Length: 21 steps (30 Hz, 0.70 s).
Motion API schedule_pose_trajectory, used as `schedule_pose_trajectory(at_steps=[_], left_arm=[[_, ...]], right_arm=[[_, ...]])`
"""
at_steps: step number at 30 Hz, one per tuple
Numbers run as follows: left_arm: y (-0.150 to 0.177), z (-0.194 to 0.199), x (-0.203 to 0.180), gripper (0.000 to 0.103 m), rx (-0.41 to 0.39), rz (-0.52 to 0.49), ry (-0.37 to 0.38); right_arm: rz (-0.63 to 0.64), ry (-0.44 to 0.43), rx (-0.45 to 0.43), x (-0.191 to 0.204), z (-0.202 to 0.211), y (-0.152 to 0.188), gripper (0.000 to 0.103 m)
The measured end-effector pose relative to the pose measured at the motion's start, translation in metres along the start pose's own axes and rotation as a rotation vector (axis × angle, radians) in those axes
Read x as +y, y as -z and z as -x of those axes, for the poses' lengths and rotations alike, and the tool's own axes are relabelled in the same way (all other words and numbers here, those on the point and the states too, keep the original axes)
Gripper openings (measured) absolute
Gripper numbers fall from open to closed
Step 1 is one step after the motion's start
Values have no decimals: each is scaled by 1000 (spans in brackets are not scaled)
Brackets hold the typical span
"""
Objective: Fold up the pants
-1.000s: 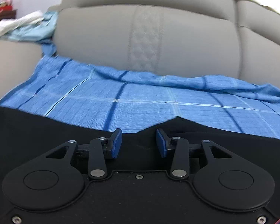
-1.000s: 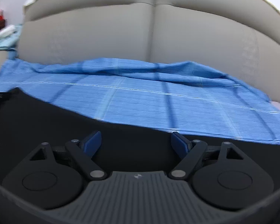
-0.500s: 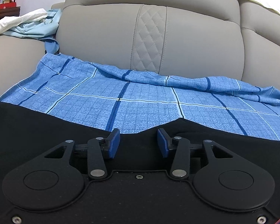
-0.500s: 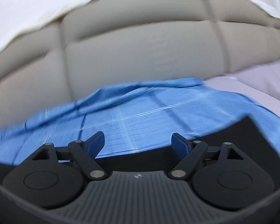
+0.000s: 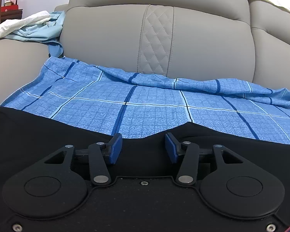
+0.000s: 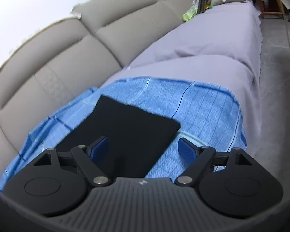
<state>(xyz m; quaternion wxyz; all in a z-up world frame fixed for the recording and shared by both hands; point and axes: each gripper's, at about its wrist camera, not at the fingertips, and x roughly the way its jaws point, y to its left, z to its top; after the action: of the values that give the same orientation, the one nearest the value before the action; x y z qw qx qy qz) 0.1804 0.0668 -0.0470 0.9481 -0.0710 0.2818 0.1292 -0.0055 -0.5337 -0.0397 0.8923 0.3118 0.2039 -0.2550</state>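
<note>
Jaws of the left gripper (image 5: 143, 147) have just been opening and stand partly apart, with a raised fold of the black pants (image 5: 48, 133) between the blue pads, which do not press on it. Jaws of the right gripper (image 6: 144, 148) gape wide and hold nothing, above the pants' far end. The pants lie flat on a blue checked cloth (image 5: 154, 106) spread over the sofa (image 5: 106, 38) seat.

Black pants (image 6: 125, 127) lie flat on a blue checked cloth (image 6: 203, 112) covering a sofa seat. Their squared end looks smooth and unwrinkled.
</note>
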Motion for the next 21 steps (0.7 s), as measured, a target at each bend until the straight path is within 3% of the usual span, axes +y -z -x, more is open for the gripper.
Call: schedule_pose_trajectory(at_steps=[7, 17, 20, 21], left_arm=[[0, 0, 0, 48, 0, -2, -1], [-1, 0, -1, 50, 1, -2, -9], [-5, 4, -1, 51, 15, -16, -18], [-6, 7, 0, 51, 21, -20, -18]], right_arm=[[48, 1, 54, 8, -30, -6, 87], [47, -105, 52, 2, -53, -23, 78], [107, -99, 52, 10, -59, -25, 68], [120, -86, 50, 13, -61, -26, 56]])
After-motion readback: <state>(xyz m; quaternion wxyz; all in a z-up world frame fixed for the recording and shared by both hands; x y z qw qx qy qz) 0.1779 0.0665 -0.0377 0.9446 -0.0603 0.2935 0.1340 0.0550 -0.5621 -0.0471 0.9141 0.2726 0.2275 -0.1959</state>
